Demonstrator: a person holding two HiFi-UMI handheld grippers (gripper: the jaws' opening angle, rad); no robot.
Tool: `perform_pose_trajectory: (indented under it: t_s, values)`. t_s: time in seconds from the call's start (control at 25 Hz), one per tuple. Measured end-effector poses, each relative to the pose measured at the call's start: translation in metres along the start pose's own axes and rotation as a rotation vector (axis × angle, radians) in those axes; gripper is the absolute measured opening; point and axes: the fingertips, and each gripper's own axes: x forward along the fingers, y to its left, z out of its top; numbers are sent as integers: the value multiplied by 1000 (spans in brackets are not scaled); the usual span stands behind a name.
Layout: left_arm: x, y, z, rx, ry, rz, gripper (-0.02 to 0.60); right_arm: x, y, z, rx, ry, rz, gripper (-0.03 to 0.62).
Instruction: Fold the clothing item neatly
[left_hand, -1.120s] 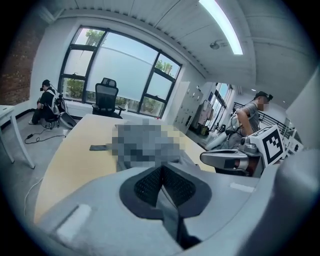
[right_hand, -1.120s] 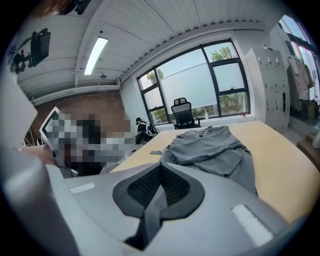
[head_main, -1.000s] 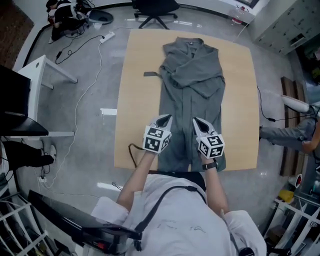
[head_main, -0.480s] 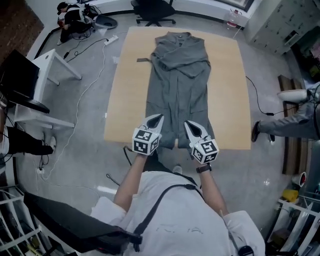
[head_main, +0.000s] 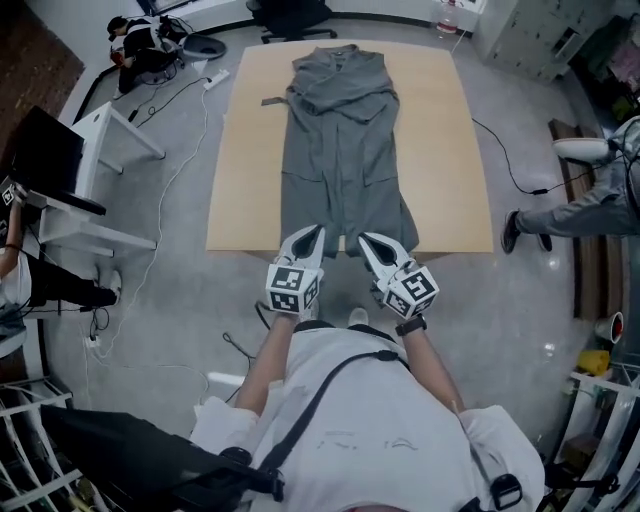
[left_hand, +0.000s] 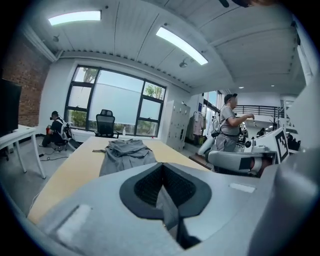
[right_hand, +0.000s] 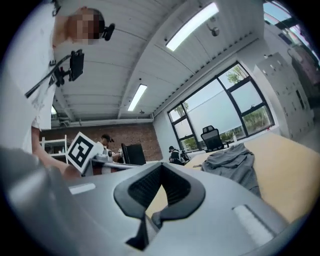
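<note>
Left gripper (head_main: 313, 234), right gripper (head_main: 366, 240): fingers pressed together, pinching robe (head_main: 340, 150) hem at counter (head_main: 245, 180) 6 o'clock edge. My worry: overpull drags robe off; uneven tug skews it.

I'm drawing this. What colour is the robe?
The robe is grey; the head view shows it best.

Bare tabletop (head_main: 245, 150) flanks the garment (head_main: 340, 150); a chair (head_main: 290, 15) stands beyond.

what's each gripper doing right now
left gripper: closed, grip on the garment unclear
right gripper: closed, grip unclear
</note>
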Motion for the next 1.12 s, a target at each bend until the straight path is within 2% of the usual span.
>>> perform_pose_trajectory:
  t_s: [0.12, 0.24, 0.36, 0.56, 0.64, 0.72, 0.84, 0.96, 1.12]
  values:
    - [4, -7, -2, -3, 5, -54, 2, -2, 5, 5, 53, -10, 62, -8]
    - [2, -3, -8, -26, 22, -108, 0, -7, -8, -6, 52, 48, 35, 0]
    - [-7, 25, -26, -13, 61, -77, 2, -16, -36, -30, 51, 120, -67, 3]
    - [-25, 86, -81, -87, 173, 5, 3, -56, -104, -84, -16, 298, -287, 3]
    - [-32, 108, -105, -116, 228, 38, 59, -71, -127, -102, -1, 358, -333, 6]
    - [-35, 125, -127, -141, 288, 55, 115, -83, -145, -119, 11, 427, -363, 110]
    - [-37, 138, -156, -168, 357, 61, 203, -95, -164, -143, 21, 526, -401, 229]
    - [-30, 143, -176, -181, 413, 44, 241, -97, -179, -165, 52, 586, -424, 373]
    - [-15, 149, -192, -211, 473, 32, 264, -88, -190, -186, 115, 630, -414, 405]
